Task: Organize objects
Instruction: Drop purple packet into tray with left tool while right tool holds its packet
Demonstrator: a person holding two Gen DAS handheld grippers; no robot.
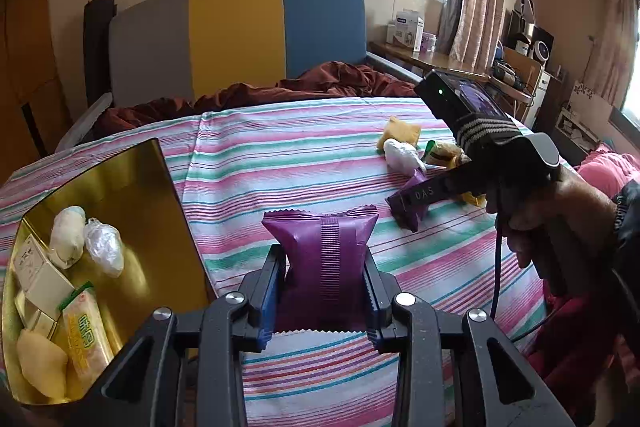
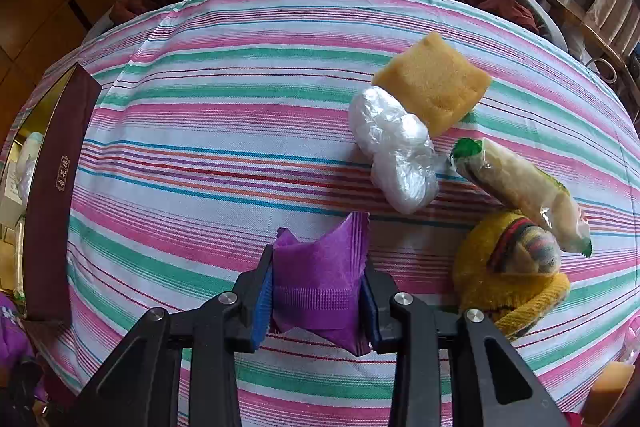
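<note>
My left gripper (image 1: 325, 259) is shut on a purple snack packet (image 1: 326, 251) held above the striped bedsheet. To its left is a gold tin box (image 1: 132, 195) that holds several wrapped snacks and small boxes. My right gripper (image 2: 318, 275) is shut on a second purple packet (image 2: 320, 275) low over the sheet; it also shows in the left wrist view (image 1: 412, 203). Beyond it lie a yellow sponge-like packet (image 2: 434, 83), a clear plastic-wrapped bundle (image 2: 394, 147), a long green-tipped snack pack (image 2: 524, 191) and a yellow knitted toy (image 2: 508, 271).
The dark red side of the tin box (image 2: 56, 195) stands at the left edge in the right wrist view. A rumpled maroon blanket (image 1: 320, 83) lies at the head of the bed by a grey, yellow and blue headboard (image 1: 236, 35). A cluttered desk (image 1: 440, 59) stands at right.
</note>
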